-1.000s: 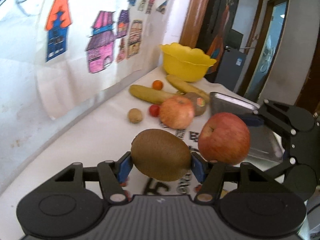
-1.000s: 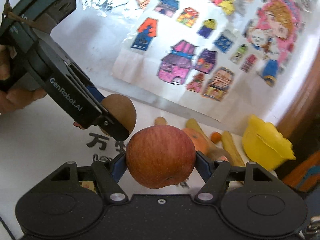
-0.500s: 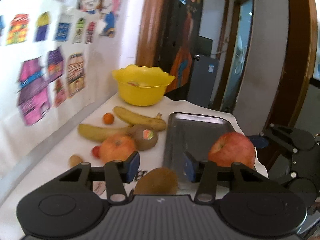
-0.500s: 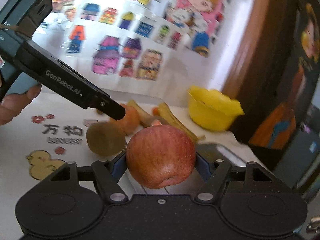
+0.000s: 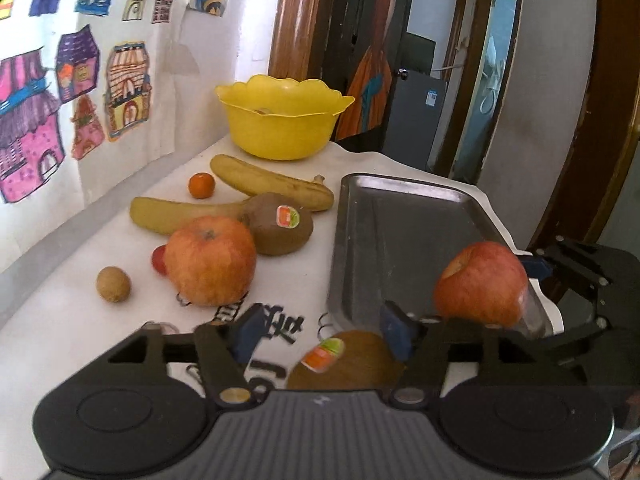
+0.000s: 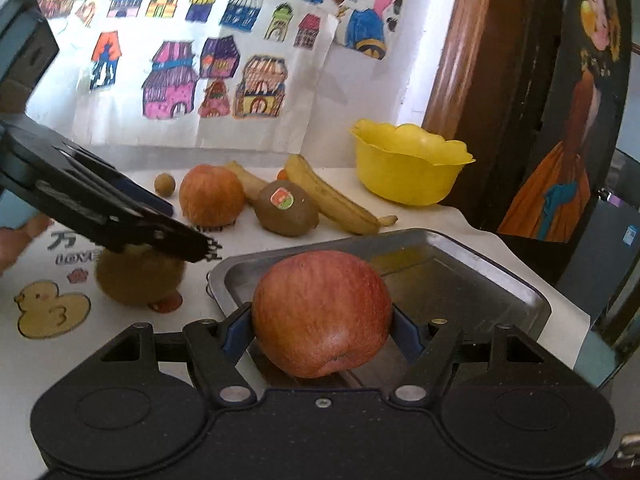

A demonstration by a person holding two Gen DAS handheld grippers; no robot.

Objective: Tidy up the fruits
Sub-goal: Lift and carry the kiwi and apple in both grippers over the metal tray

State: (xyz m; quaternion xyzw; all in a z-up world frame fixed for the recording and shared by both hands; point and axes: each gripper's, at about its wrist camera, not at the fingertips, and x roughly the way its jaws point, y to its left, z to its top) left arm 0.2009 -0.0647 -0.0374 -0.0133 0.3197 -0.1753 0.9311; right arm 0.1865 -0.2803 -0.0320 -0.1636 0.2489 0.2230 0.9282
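My left gripper [image 5: 320,330] hangs low over the white cloth, its jaws opening. A brown kiwi [image 5: 344,360] with an orange-green sticker lies under and between them, and the pads are off it. In the right wrist view that kiwi [image 6: 140,276] rests on the cloth just left of the steel tray [image 6: 480,272], under the left gripper's fingers [image 6: 160,236]. My right gripper [image 6: 322,322] is shut on a red apple [image 6: 322,312] above the tray's near end. The left wrist view shows that apple [image 5: 480,284] over the tray's [image 5: 400,216] near right corner.
A yellow bowl [image 5: 280,116] stands at the back by the wall. Left of the tray lie two bananas [image 5: 272,184], a stickered kiwi [image 5: 280,224], an orange-red apple [image 5: 210,260], a small orange [image 5: 202,185], a cherry tomato [image 5: 159,260] and a small brown fruit [image 5: 113,284]. Drawings cover the wall.
The left gripper let go of the kiwi, which now lies on the cloth beside the tray. Both grippers swung right towards the tray. The right one kept its apple.
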